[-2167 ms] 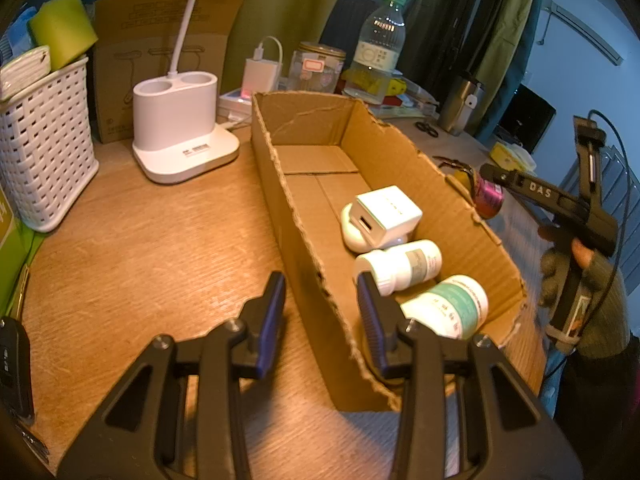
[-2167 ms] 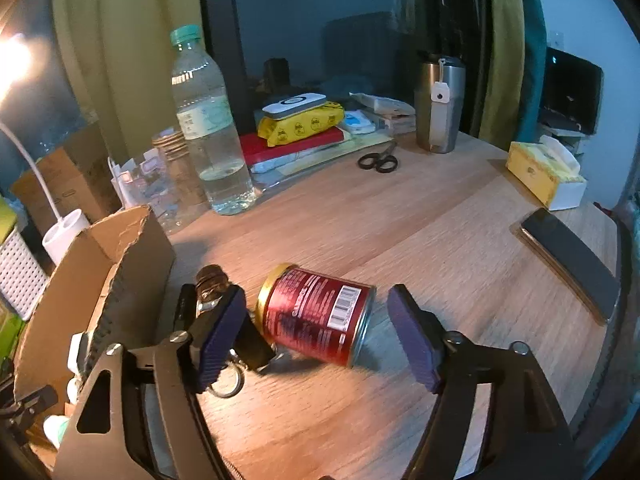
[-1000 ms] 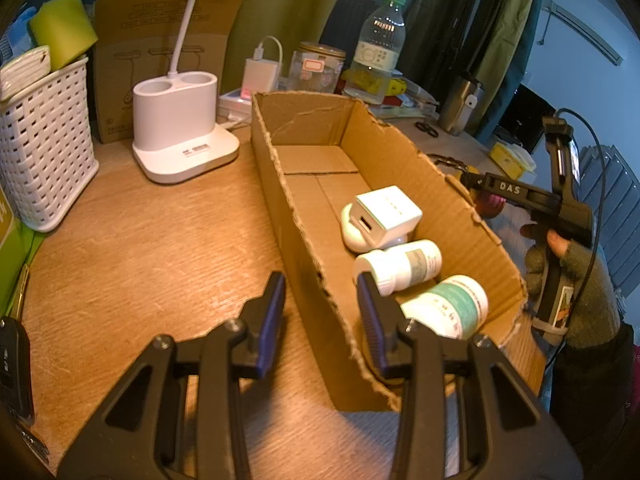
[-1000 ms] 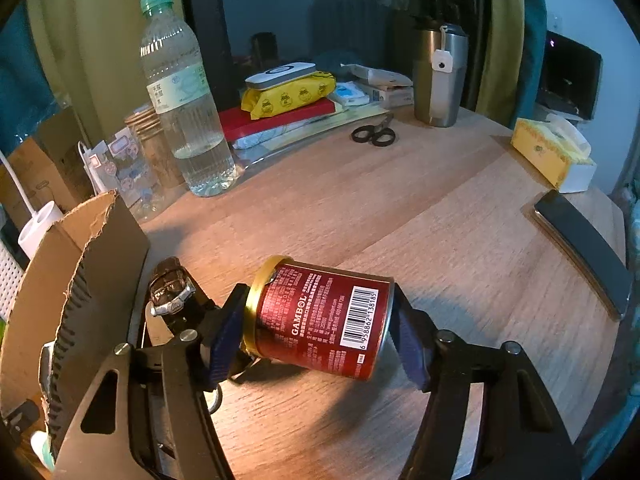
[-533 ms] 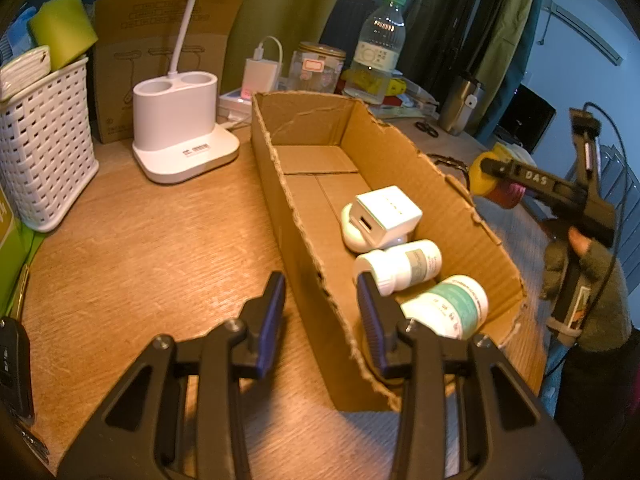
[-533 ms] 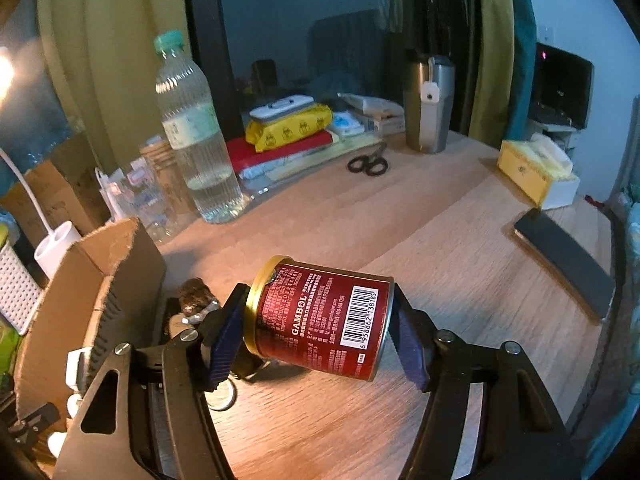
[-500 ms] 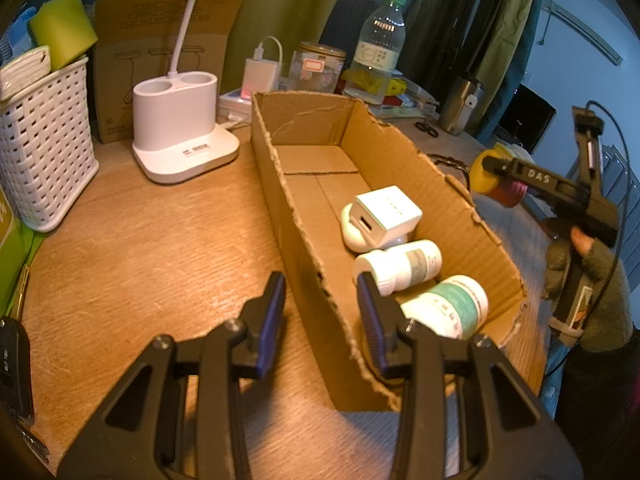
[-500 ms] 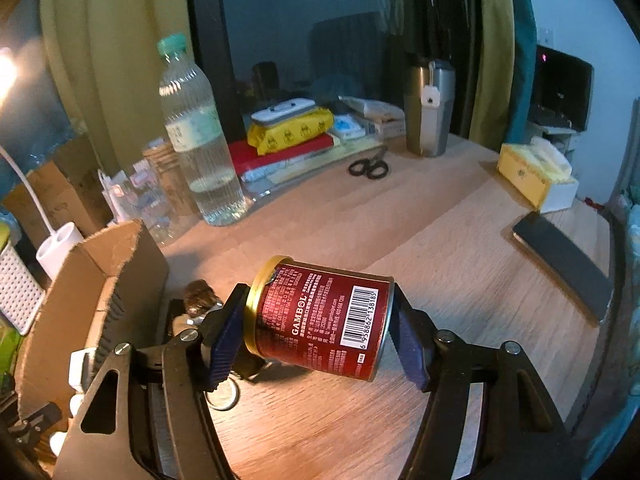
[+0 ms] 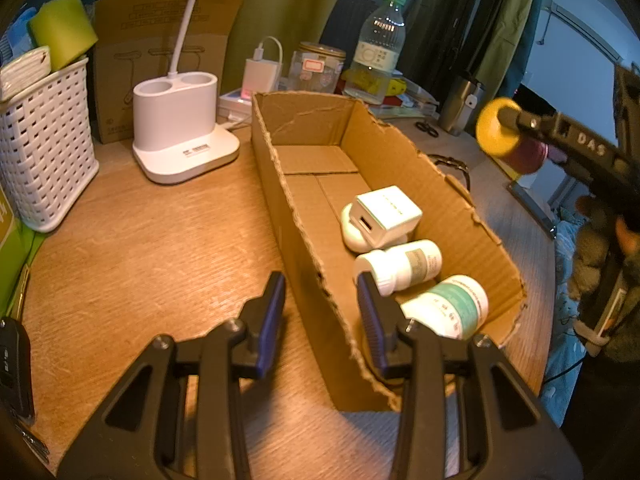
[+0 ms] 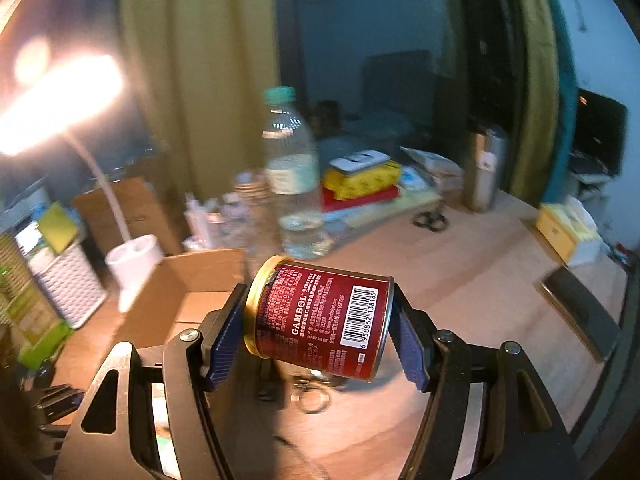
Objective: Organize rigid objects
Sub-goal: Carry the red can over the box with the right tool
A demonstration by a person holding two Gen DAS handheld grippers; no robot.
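The red can [image 10: 320,322] is off the bench [image 10: 472,300], lying sideways in the right gripper [image 10: 318,338], jaws clamped on its gold rim and its base, barcode facing us. From the left wrist view it hangs at two o'clock, beyond the far wall of the cardboard box [image 9: 308,216]. A key ring [image 10: 310,400] lies on the bench right under the can. Inside the box: a white charger [image 9: 388,212] on a white case, then a white pill bottle [image 9: 400,266], and a teal-labelled jar [image 9: 452,310] at the near end. The left gripper [image 9: 320,312] straddles the box's near wall, jaws narrowed but not pressing it. At eleven o'clock stands the white lamp base [image 9: 180,136], a water bottle [image 9: 376,52] at one o'clock, a white basket [image 9: 40,144] at nine.
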